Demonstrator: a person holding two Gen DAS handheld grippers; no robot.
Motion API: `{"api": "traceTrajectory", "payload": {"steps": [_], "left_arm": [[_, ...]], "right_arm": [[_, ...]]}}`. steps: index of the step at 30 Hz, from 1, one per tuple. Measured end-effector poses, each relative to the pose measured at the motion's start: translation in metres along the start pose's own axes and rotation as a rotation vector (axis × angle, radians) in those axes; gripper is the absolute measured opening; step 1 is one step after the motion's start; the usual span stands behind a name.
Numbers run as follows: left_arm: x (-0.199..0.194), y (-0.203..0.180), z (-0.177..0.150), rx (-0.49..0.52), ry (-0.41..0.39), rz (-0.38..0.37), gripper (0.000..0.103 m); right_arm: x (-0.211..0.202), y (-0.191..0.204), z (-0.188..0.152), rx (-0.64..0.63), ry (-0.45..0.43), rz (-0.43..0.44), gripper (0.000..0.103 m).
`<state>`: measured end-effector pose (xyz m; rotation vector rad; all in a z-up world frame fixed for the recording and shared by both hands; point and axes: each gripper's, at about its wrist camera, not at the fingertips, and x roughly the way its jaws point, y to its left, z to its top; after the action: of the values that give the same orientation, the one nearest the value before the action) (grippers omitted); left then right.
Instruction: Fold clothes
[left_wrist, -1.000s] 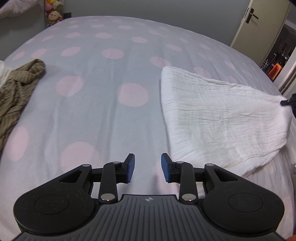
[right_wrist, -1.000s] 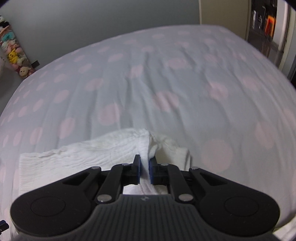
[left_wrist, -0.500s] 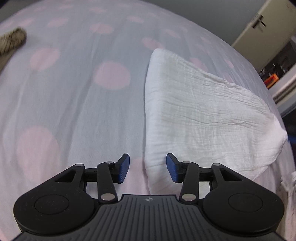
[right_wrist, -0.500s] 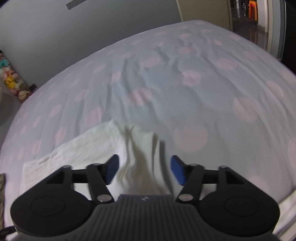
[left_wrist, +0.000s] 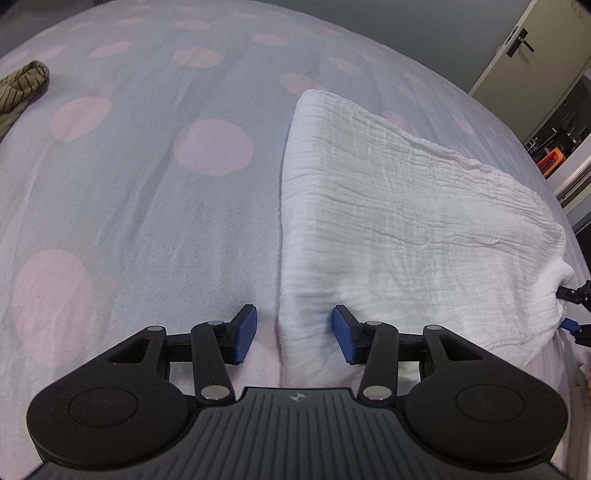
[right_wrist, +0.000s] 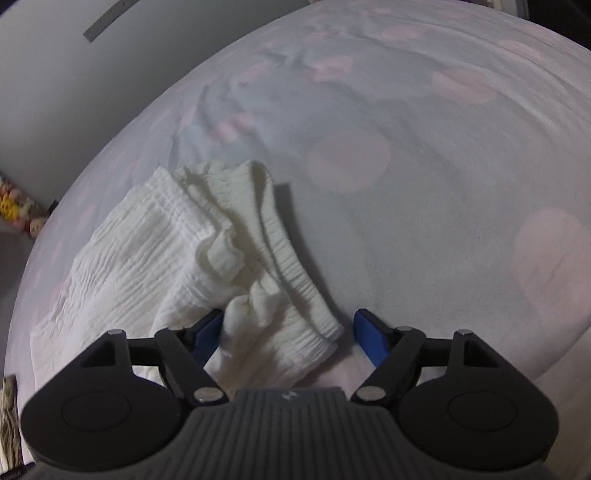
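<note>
A white crinkled garment (left_wrist: 406, 221) lies flat on the pink-dotted bed sheet (left_wrist: 147, 184). My left gripper (left_wrist: 293, 332) hovers low over the garment's near left edge. It is open, with that edge between the blue pads and neither pad pressing on it. In the right wrist view the garment's bunched, ribbed end (right_wrist: 258, 258) lies loose between the pads of my right gripper (right_wrist: 288, 325). Its jaws stand wide and are opening, gripping nothing. The right gripper's fingertips (left_wrist: 572, 295) also show at the garment's far right end.
A brown striped garment (left_wrist: 22, 85) lies at the bed's far left. A door (left_wrist: 517, 55) and a doorway stand beyond the bed on the right. Plush toys (right_wrist: 18, 214) sit by the grey wall.
My right gripper let go of the white garment's end and opened wide, sinking toward the bed. My left gripper moved down to the garment's near left edge and its jaws widened.
</note>
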<state>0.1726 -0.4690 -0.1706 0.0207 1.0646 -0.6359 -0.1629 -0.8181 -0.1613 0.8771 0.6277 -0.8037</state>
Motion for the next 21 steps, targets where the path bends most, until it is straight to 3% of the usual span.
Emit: {"api": "traceTrajectory", "payload": {"steps": [2, 5, 8, 13, 21], "left_arm": [[0.001, -0.009, -0.002, 0.016, -0.016, 0.019, 0.039], [0.001, -0.020, -0.004, 0.028, -0.026, 0.024, 0.020], [-0.003, -0.021, -0.002, 0.022, -0.027, 0.031, 0.009], [-0.027, -0.016, 0.012, 0.043, -0.032, 0.018, 0.006], [-0.105, -0.009, 0.036, 0.096, -0.056, 0.034, 0.005]], "right_arm": [[0.001, 0.006, -0.003, -0.021, -0.021, -0.013, 0.064], [-0.001, 0.015, -0.006, -0.042, -0.033, -0.015, 0.046], [-0.007, 0.019, -0.003, -0.036, -0.039, -0.016, 0.038], [-0.039, 0.033, 0.008, -0.048, -0.066, 0.002, 0.033], [-0.100, 0.071, 0.012, -0.043, -0.006, 0.038, 0.030]]}}
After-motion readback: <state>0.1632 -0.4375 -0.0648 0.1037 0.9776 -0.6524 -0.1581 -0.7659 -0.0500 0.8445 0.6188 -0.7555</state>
